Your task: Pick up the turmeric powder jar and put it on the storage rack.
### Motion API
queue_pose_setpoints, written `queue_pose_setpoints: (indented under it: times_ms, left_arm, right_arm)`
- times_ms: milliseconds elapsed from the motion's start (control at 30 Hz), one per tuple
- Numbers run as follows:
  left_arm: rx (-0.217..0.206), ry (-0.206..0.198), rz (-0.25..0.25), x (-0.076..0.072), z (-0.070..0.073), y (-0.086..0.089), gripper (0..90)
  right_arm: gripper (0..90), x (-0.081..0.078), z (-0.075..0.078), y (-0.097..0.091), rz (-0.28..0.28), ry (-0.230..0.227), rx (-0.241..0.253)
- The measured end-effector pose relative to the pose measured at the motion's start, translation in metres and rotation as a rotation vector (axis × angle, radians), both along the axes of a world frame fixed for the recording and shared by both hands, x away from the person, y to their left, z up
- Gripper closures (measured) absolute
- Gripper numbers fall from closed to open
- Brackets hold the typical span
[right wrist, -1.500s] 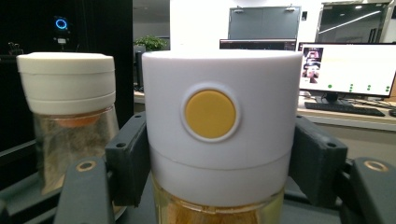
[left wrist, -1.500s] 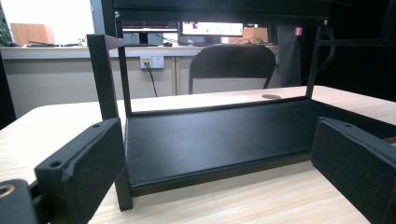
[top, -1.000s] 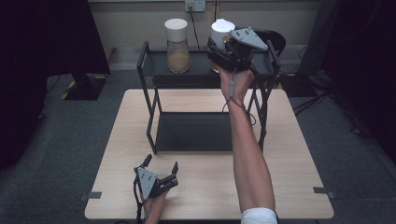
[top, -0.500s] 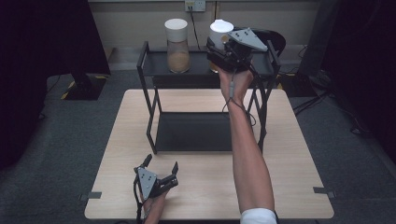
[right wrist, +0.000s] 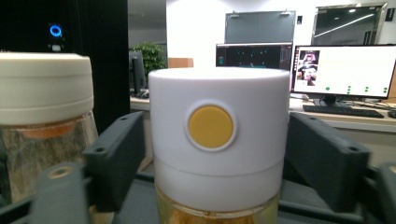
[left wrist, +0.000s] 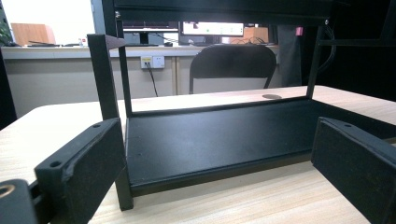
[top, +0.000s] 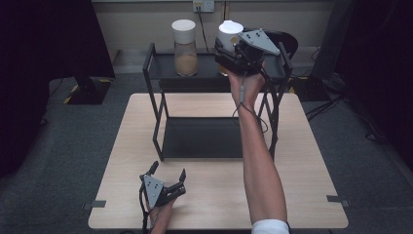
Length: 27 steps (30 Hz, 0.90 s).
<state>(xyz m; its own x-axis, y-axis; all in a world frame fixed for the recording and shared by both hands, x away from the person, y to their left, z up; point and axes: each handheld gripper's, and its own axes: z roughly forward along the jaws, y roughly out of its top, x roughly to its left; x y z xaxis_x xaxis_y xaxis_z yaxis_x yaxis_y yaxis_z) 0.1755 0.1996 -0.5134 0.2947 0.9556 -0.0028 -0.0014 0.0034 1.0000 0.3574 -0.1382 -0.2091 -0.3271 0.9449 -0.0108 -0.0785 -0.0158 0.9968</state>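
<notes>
On the black rack's [top: 160,78] top shelf, the right tool [right wrist: 212,154] has just been opening its jaws; they flank the white-lidded jar [right wrist: 217,140] with slim gaps, apparently not pressing. A second jar [top: 184,46] stands beside it. In front of the rack, the left tool [top: 168,175] rests wide open and empty on the desk [top: 292,161].

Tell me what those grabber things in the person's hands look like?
Each gripper is black with two flat, blocky jaws that have small screw holes. The left gripper and right gripper both carry a grey three-cornered plate on top. A thin dark cable trails from the right one. The right arm is bare up to a white sleeve.
</notes>
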Motion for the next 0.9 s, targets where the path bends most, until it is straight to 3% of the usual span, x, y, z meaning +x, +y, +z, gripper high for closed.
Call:
queue_pose_setpoints:
  times_ms: [233,567,900]
  left_arm:
    - [0.001,0.0,0.001,0.0,0.0,0.0,2.5]
    - [-0.001,-0.001,0.001,0.0,0.0,0.0,2.5]
    - [-0.002,-0.001,0.002,0.0,0.0,0.0,2.5]
  right_arm:
    - [0.0,-0.004,-0.007,0.003,-0.014,-0.026,0.009]
    - [0.0,-0.016,-0.013,-0.002,-0.008,-0.031,0.031]
    - [0.0,-0.03,-0.022,-0.002,-0.007,-0.046,0.002]
